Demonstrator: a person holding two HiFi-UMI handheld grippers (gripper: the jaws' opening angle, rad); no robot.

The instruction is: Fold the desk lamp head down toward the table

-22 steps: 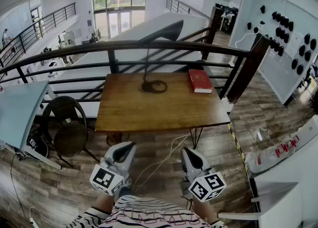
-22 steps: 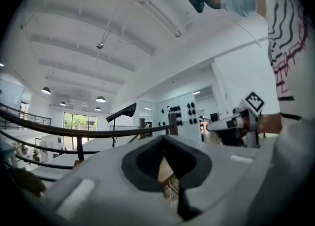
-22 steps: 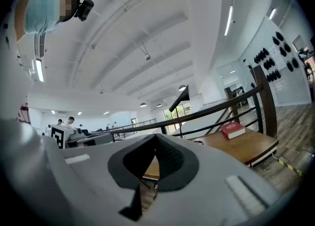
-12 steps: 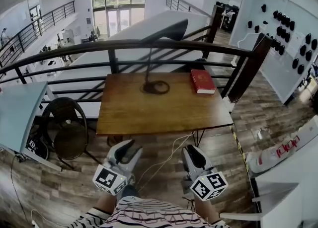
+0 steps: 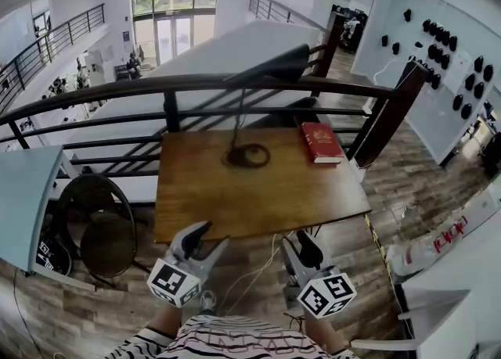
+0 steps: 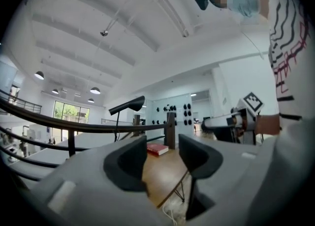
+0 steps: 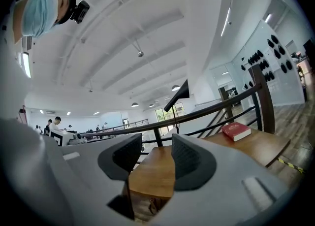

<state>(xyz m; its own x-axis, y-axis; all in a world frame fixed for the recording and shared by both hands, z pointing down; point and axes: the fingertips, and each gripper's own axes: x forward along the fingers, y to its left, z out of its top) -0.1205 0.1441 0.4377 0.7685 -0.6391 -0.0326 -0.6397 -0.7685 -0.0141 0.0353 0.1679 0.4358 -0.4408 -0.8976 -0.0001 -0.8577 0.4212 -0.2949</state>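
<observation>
Left gripper, right gripper jaws apart; lamp stem faint against railing.

- The head view looks forward and steeply down from above the person. It takes in the whole table, with the left gripper and right gripper low in frame.
- The left gripper view sits low by the table's near edge and faces level across the top, with the right gripper at its right side.
- The right gripper view is also low and level, facing the railing.
- All three views share the table, desk lamp, red book and railing.
</observation>
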